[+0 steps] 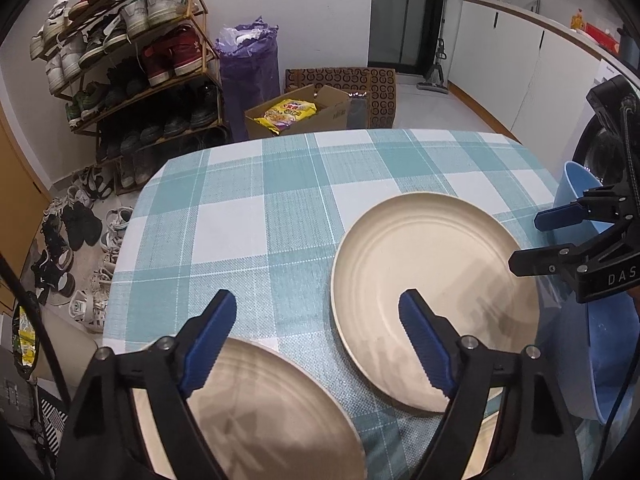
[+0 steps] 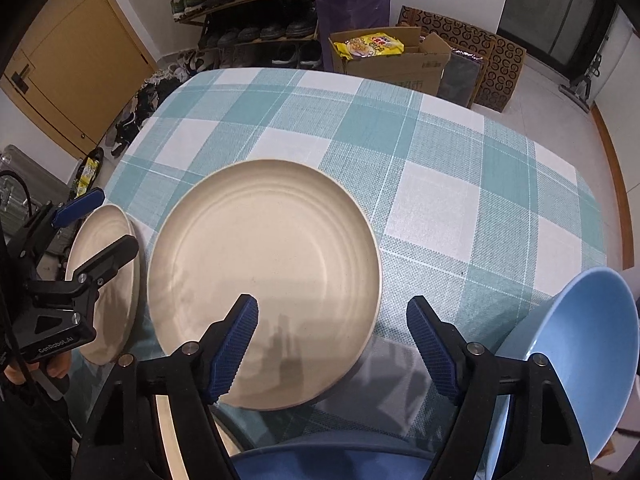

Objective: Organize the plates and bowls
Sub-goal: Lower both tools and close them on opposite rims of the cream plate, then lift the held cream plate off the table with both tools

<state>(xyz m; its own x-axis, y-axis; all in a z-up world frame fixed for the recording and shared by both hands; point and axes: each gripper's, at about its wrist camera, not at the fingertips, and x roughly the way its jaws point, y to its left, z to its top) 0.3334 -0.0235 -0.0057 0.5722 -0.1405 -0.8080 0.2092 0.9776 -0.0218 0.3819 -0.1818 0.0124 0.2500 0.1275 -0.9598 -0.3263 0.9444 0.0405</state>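
A large cream plate (image 1: 432, 280) (image 2: 272, 264) lies flat on the checked tablecloth (image 1: 248, 216) (image 2: 460, 184). A second cream plate (image 1: 264, 408) (image 2: 106, 280) lies to its left at the table's near left corner. A light blue bowl (image 2: 576, 356) (image 1: 576, 184) stands at the right edge, and a darker blue rim (image 2: 332, 460) shows at the bottom. My left gripper (image 1: 320, 344) (image 2: 96, 224) is open and empty, above the gap between the plates. My right gripper (image 2: 332, 348) (image 1: 536, 240) is open and empty, over the large plate's near edge.
A shoe rack (image 1: 132, 52) and loose shoes (image 1: 76, 248) stand beyond the table's left side. A cardboard box (image 1: 304, 116) and a purple bag (image 1: 250, 64) sit on the floor behind the table. White kitchen cabinets (image 1: 532, 64) run along the right.
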